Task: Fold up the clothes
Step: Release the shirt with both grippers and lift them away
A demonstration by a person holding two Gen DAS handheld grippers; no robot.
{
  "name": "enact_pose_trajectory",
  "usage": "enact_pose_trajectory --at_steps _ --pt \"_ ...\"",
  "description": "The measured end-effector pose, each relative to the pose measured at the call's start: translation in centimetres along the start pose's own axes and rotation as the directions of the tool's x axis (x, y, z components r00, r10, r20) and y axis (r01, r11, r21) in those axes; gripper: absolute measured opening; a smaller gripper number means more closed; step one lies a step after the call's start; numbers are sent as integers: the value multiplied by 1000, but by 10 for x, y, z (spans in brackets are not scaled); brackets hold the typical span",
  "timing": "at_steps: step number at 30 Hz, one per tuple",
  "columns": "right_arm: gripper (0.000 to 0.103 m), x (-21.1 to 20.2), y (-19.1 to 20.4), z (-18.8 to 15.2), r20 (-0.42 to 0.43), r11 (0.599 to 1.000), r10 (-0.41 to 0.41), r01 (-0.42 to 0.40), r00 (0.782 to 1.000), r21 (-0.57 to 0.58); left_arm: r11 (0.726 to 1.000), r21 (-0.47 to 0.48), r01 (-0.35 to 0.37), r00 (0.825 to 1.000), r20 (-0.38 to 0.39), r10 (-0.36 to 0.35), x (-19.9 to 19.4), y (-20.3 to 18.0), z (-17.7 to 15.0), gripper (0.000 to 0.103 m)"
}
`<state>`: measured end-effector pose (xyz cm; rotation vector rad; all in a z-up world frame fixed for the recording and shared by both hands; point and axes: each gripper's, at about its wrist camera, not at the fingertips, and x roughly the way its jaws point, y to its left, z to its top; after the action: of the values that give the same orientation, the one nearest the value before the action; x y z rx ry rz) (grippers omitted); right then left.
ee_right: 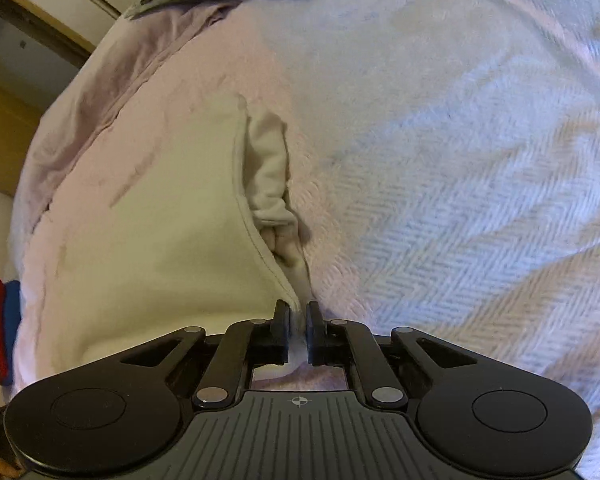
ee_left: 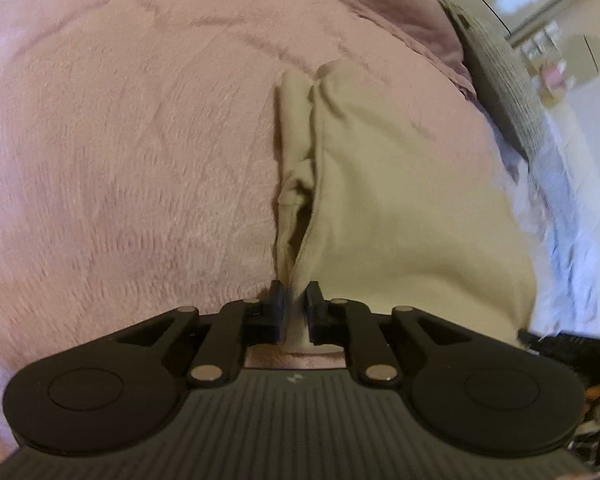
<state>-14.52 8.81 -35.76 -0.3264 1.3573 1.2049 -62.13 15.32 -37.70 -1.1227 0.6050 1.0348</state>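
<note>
Left tool: pinched on the edge of the cream cotton garment.
Right tool: nearly closed, gripping that garment's hem.
Bed: pink fleece blanket beneath.

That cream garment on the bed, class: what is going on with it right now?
A person is folding a cream garment that lies on a pink blanket, using a handheld tool in each hand. The left tool pinches the garment's edge at one lower corner, and the right tool is closed on the edge at the other. A loose sleeve lies bunched along the side. A grey pillow sits at the blanket's far edge.
</note>
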Motion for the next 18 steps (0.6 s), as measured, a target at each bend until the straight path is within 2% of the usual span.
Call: enact_pose_trajectory --at_steps 1,2,3,5,8,9,12,14,17,18 --pt "17 -5 6 2 3 999 -21 21 1000 -28 1000 0 -9 1000 7 9 -7 -1 2 12" --pt "30 -13 13 3 17 997 -53 54 998 -57 1000 -5 -18 1000 22 18 -15 -1 5 12" --pt "34 -21 19 4 38 993 -83 86 996 -86 1000 -14 -27 999 43 28 -24 0 8 12" --pt "34 -35 32 7 109 977 -128 144 986 -154 1000 -8 -29 996 81 29 -33 -5 18 12" --pt "34 -43 58 11 223 942 -118 180 968 -284 1000 19 -16 992 128 13 -36 -18 33 12" --pt "34 -36 69 11 237 928 -98 175 967 -330 999 45 0 992 124 -5 -27 -25 39 12" --pt "34 -6 97 10 236 876 -54 160 970 -455 985 171 5 994 109 -24 4 -51 48 12" --pt "34 16 96 7 230 849 -77 185 970 -496 974 227 -8 995 100 -15 27 -61 50 12" --pt "34 48 93 1 224 802 -111 220 968 -555 960 267 -84 993 104 58 48 -55 47 13" --pt "34 55 90 1 220 797 -119 225 968 -560 961 259 -95 992 104 70 50 -50 47 7"
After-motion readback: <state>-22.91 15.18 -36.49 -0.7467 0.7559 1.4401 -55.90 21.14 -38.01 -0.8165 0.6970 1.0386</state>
